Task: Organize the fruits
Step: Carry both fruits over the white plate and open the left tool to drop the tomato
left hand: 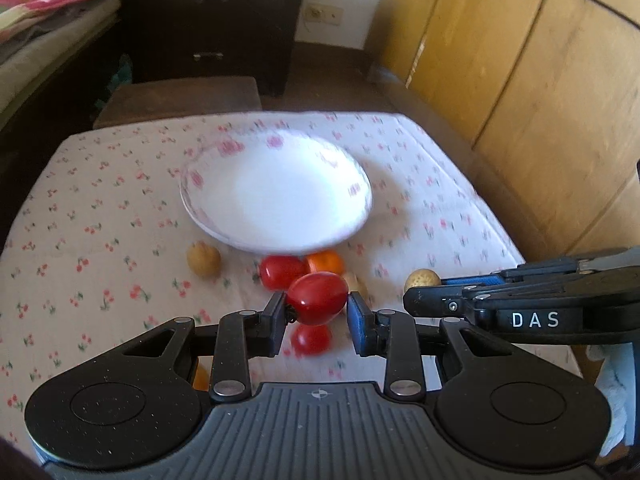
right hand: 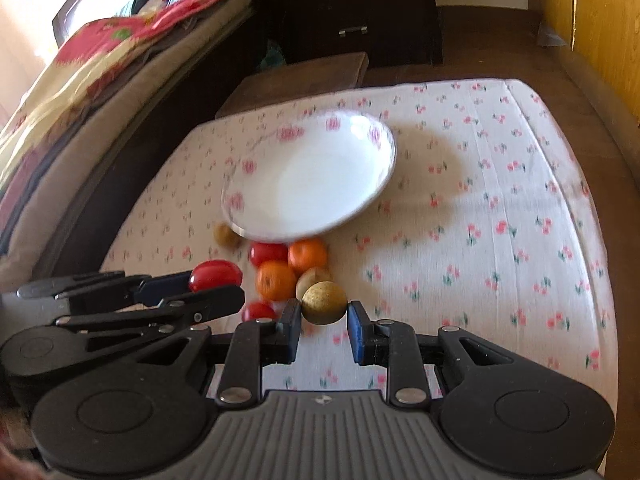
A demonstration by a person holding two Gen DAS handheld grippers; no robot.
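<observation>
Fruits lie loose on the flowered tablecloth just before the white plate: glossy red tomatoes, oranges, tan round ones. Beyond stand a dark dresser and a bed. The left gripper pinches a red tomato; the right gripper pinches a tan round fruit, both lifted clear.
</observation>
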